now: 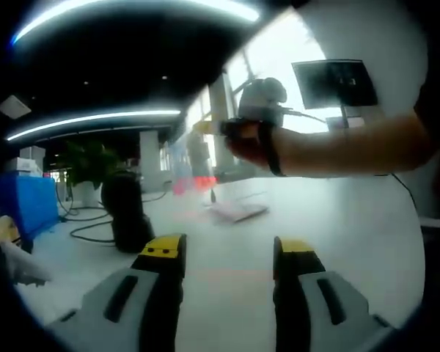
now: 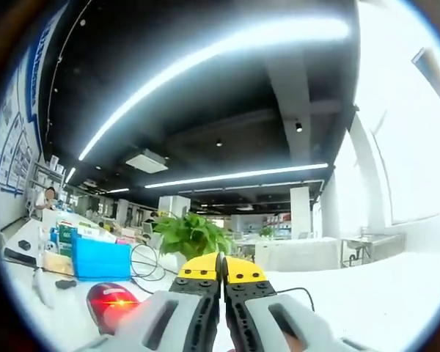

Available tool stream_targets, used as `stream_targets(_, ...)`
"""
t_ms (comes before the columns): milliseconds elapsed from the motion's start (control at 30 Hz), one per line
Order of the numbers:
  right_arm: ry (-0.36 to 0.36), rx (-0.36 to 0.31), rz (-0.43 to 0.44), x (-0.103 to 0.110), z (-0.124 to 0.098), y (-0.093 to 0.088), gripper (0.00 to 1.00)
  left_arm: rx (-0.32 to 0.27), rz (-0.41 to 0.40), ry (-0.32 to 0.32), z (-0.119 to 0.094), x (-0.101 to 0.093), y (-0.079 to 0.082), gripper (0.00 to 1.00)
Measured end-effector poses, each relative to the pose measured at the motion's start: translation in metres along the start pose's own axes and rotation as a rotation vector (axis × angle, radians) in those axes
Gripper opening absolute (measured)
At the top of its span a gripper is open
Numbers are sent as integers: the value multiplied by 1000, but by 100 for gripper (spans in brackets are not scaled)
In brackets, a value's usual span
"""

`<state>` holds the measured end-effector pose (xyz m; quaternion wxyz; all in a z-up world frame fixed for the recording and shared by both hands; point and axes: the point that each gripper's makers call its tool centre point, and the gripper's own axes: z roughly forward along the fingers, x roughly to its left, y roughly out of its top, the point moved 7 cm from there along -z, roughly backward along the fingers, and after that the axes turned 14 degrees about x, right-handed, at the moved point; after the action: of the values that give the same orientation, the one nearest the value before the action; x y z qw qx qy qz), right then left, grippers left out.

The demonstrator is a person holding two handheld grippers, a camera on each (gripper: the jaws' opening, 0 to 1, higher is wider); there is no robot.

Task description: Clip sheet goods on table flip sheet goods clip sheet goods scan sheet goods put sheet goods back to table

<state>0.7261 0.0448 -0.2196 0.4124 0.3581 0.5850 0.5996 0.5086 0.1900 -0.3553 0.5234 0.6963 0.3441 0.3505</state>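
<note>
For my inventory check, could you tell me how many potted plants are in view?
2: one plant stands left of the black scanner; one plant rises just beyond the shut jaws. Possibly the same plant.

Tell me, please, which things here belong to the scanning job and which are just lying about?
Job:
- sheet goods lying on the white table
- left gripper, open
- right gripper, shut
- red-lit scanner

Lying about:
- potted plant
- blue box
- black cables
- monitor

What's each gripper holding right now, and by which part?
The left gripper is open with nothing between its jaws. The right gripper has its jaws together; no sheet is visible between them, so a hold cannot be told.
</note>
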Motion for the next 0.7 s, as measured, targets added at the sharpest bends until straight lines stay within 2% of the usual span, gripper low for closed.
stream_targets(100, 13, 5, -12, 0, -2, 5, 0, 0, 0, -2, 1, 0, 0, 40)
stream_targets(200, 7, 14, -97, -2, -5, 9, 0, -1, 0, -4, 2, 0, 0, 40)
stream_targets(700, 11, 19, -199, -21, -22, 29, 0, 1, 9, -6, 1, -2, 0, 40)
